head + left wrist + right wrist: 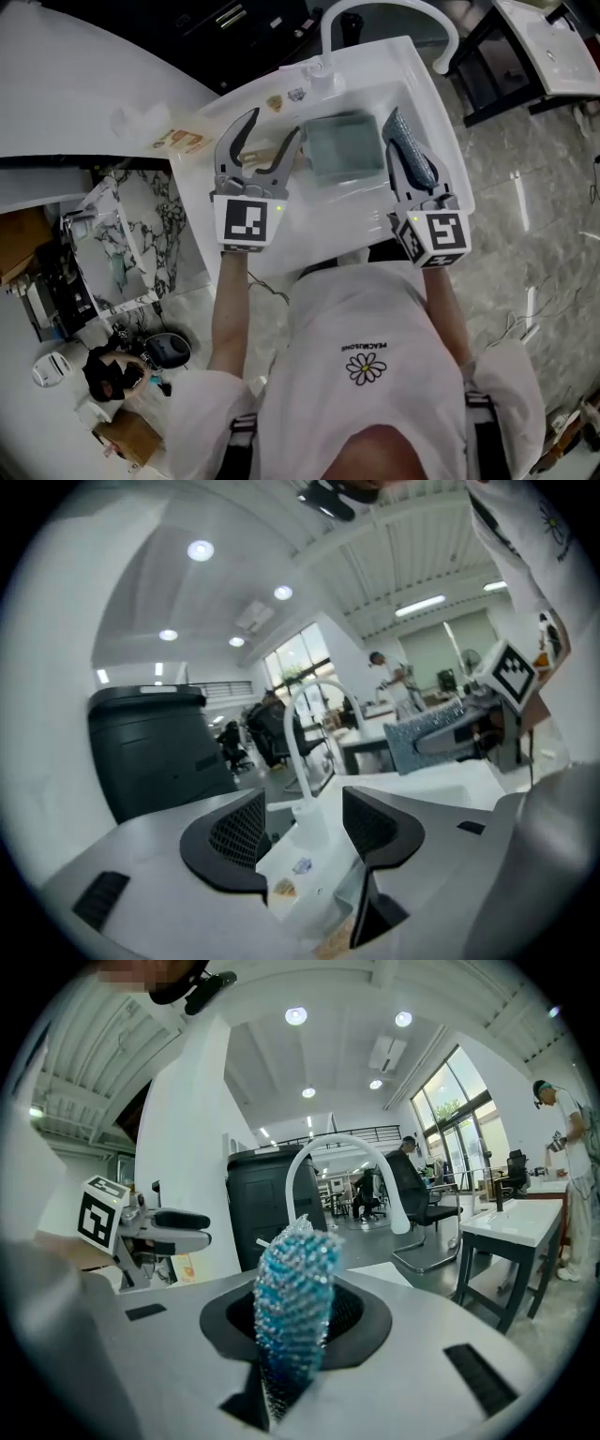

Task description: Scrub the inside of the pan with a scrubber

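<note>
At the far left we see a white table [75, 75] with a small tan packet [178, 141] lying near its edge. Next comes the left tongs [277, 124], held over the left rim of the white sink [433, 108]. Its jaws stand well apart and nothing is gripped; in the left gripper view the left tongs [305, 829] frames only the base of the white arched faucet [305, 714] and two small bits on the sink's back ledge. A brownish piece lies under the jaws in the head view, and we cannot tell what it is.

The pan [342, 148], square and grey-green, sits inside the basin in front of the faucet, between the two tongs and just right of the left one.

To the right of the pan, the right tongs [398, 129] is clamped on a blue-and-silver mesh scrubber [295, 1283], which stands up between its jaws. We see the scrubber beside the pan's right edge, over the basin's right side.
</note>
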{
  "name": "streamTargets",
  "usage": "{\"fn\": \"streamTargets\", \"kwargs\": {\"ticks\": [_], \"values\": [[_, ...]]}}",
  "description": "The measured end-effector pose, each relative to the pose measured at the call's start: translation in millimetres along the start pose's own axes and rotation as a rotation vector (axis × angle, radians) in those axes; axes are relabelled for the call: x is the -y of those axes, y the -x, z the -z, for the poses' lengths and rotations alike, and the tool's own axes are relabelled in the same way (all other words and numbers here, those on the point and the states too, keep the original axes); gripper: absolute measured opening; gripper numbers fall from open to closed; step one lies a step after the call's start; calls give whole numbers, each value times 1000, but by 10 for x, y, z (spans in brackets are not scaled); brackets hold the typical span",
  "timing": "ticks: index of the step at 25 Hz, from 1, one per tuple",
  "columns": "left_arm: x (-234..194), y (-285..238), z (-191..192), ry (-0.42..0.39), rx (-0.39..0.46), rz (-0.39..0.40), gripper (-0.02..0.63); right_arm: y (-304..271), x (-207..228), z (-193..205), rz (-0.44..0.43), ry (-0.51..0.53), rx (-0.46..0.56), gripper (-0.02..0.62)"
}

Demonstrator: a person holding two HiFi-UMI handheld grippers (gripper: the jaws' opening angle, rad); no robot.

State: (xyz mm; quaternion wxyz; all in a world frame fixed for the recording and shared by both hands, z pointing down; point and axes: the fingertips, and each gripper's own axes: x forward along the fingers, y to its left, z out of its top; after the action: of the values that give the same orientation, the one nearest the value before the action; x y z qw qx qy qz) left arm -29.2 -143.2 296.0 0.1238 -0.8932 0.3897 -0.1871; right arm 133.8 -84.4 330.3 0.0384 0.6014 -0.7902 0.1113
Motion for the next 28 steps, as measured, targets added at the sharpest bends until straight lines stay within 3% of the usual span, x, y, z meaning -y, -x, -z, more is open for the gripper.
{"fn": "streamTargets", "kwargs": {"ticks": [4,7,15,21,28], "values": [[216,-238,523,-262,-215,210,277,-36,9,88,-7,-7,-23,57],[407,-344,958,-408,-358,382,288,-38,27,136,-9,-7,-39,57],[745,-384,2089,-537,-739,764,288,-57,90,315,-21,-20,-96,57],[749,-445,2615,-556,-953,822,274,-74,116,478,-27,-35,-137,57],[752,-492,2877,-535,-1044,866,222,-136,154,568,-27,-35,-170,57]]}}
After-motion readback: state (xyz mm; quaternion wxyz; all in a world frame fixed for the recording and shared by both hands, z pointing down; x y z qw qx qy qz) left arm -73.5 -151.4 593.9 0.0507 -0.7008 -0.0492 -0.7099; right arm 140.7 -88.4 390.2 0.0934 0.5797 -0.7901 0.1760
